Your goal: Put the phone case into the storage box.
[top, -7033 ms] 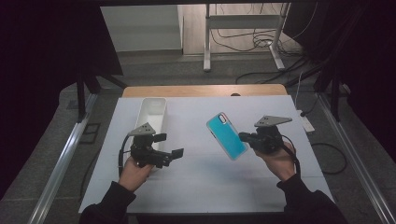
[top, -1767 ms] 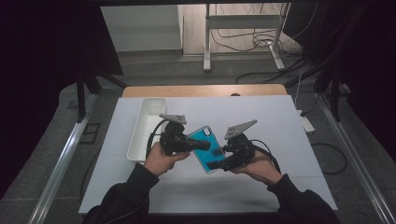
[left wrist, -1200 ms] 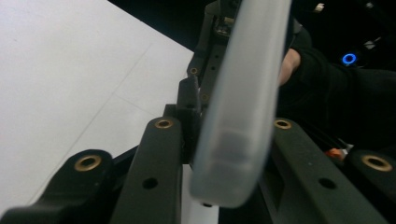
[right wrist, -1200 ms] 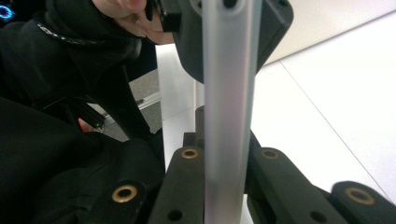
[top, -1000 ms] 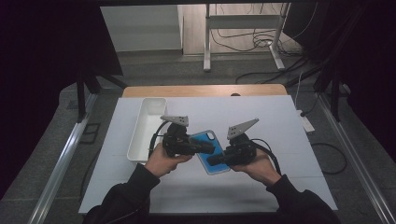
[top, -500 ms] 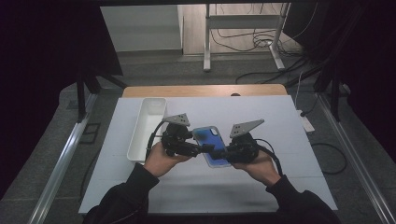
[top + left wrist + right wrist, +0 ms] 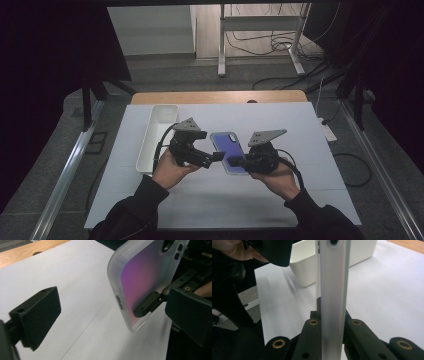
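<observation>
Frosted purple phone case (image 7: 229,152), rounded corners, matte white tray (image 7: 156,135)

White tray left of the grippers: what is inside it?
The white tray looks empty in the high view; the left gripper and its cable cover its near right rim, and the floor is too dim to check fully.

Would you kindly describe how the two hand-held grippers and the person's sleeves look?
Both the left gripper and the right gripper are black, each topped by a grey three-cornered plate and trailing a black cable. Their jaws are black blocks with brass-ringed holes. The sleeves are dark.
</observation>
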A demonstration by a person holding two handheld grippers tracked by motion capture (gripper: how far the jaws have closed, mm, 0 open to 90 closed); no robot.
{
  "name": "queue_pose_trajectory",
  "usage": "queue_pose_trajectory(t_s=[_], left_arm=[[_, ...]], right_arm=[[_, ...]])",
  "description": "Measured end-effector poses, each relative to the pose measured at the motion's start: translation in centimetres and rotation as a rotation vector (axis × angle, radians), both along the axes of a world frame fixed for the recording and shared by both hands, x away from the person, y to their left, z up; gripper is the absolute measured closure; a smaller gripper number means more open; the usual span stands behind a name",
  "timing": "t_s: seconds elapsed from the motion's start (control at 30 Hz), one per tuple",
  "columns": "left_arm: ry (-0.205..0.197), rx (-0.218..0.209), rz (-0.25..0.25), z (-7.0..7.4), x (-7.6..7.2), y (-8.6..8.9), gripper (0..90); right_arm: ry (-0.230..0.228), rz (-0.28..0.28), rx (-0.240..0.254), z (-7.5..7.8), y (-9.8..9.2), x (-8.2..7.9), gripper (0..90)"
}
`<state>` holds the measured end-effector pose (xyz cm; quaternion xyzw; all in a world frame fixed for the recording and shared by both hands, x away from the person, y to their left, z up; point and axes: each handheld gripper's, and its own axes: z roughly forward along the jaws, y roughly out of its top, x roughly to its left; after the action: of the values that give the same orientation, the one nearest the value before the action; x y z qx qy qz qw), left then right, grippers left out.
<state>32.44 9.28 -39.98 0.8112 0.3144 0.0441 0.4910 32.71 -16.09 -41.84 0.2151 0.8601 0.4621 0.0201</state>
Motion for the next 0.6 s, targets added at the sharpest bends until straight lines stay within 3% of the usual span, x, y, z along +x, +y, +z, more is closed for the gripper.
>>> queue_pose_trajectory(t_s=[0.13, 0.3, 0.4, 0.53, 0.6], left_arm=[[0.008, 0.02, 0.035, -0.09, 0.08, 0.05, 0.0], [0.01, 0.022, 0.042, -0.22, 0.16, 0.23, 1.2], [0.013, 0.026, 0.053, -0.24, 0.11, 0.4, 10.9], [0.016, 0.024, 0.041, -0.21, -0.01, 0.51, 34.0], [0.018, 0.024, 0.044, -0.2, -0.04, 0.48, 37.4]], right_arm=[[-0.004, -0.019, -0.001, -0.06, -0.1, -0.01, 86.6], [-0.017, -0.042, -0.01, -0.12, -0.11, -0.1, 86.6], [-0.029, -0.056, -0.013, -0.16, -0.02, -0.19, 86.6], [-0.034, -0.062, -0.012, -0.18, 0.07, -0.29, 86.6], [-0.035, -0.063, -0.014, -0.19, 0.1, -0.31, 86.6]])
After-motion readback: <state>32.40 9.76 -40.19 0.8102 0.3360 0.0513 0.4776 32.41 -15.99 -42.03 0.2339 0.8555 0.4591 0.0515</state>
